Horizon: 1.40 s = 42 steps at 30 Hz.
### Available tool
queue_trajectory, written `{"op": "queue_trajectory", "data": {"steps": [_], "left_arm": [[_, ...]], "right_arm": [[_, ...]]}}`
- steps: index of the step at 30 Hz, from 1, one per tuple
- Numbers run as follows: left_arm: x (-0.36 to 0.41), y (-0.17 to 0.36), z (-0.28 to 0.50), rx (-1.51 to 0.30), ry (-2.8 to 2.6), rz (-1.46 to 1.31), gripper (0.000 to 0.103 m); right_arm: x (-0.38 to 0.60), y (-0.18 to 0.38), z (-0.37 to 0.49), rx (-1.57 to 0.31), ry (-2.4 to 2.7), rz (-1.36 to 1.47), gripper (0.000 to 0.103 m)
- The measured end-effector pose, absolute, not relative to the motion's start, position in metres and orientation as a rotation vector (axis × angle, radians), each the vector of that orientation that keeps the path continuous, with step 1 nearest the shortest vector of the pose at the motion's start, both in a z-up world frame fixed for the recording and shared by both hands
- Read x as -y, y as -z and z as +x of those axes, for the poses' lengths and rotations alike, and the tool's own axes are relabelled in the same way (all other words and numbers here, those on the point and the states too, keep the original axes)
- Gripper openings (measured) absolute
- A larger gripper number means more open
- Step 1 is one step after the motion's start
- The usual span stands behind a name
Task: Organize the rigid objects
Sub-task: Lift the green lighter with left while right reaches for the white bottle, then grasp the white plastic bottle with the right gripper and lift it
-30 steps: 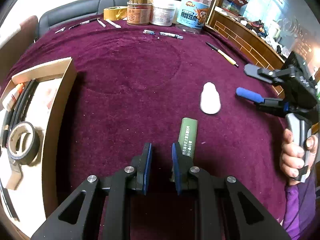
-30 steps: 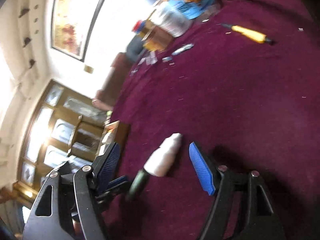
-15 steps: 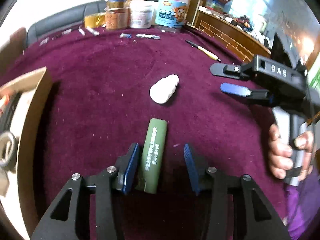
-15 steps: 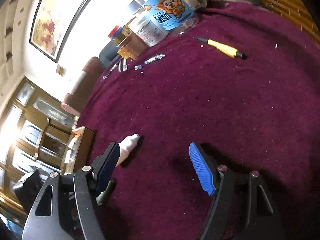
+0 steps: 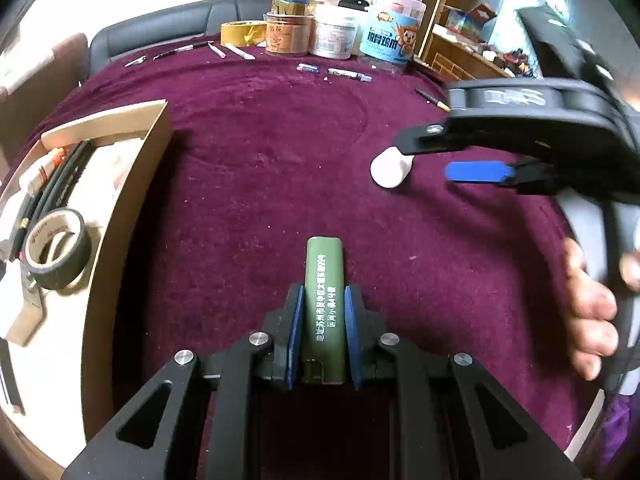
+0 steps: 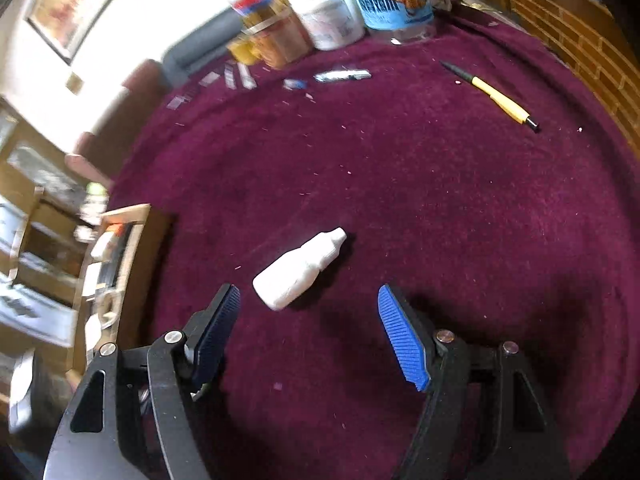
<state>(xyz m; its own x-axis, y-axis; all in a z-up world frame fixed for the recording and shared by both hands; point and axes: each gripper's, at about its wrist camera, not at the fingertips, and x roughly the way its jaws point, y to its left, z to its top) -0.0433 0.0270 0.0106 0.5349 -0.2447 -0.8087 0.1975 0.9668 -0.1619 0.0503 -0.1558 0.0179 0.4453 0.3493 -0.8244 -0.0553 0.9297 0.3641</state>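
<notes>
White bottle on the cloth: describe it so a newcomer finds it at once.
On the maroon tablecloth, look to the open middle, right of the cardboard box. The white bottle lies on its side just ahead of the right gripper, whose jaws are closing without touching it. It is plain white and unlabelled, unlike the yellow pen.

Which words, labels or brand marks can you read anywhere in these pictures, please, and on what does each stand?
Olive-green cylindrical stick clamped in the left gripper: a white line of Chinese characters, too small to read surely.
Blue-labelled clear plastic tub: large Chinese characters beside a cartoon figure, blurred.
Black body of the right gripper: raised letters, smeared by motion.
Black tape roll: inner print, unreadable.
</notes>
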Motion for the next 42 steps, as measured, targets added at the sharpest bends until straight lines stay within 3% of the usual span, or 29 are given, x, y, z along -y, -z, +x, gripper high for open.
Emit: {"op": "queue_trajectory", "data": {"steps": [4,7,14,16,19,21,42], "left_arm": [[-0.030,-0.009,-0.047,-0.949,0.279,-0.071,0.021],[-0.034,-0.009,-0.044,-0.949,0.319,-0.108,0.028],[-0.026,-0.010,-0.045,-0.948,0.317,-0.067,0.035],[-0.025,-0.010,-0.045,-0.947,0.308,-0.057,0.032],[-0.032,-0.010,-0.046,-0.948,0.272,-0.082,0.016],[-0.040,-0.009,-0.046,-0.950,0.288,-0.132,0.016],[-0.024,-0.043,-0.096,-0.896,0.237,-0.005,0.016]], "right_arm": [[0.135,-0.008,0.067,-1.153,-0.198,0.292,0.044],[0.124,-0.002,0.070,-1.175,-0.162,0.244,0.035],[0.120,-0.003,0.076,-1.209,-0.133,0.216,0.033],[0.120,-0.002,0.079,-1.223,-0.120,0.241,0.033],[0.118,-0.004,0.077,-1.228,-0.115,0.220,0.031],[0.119,-0.004,0.070,-1.220,-0.101,0.216,0.026],[0.156,-0.020,-0.072,-1.030,-0.155,0.176,0.025]]}}
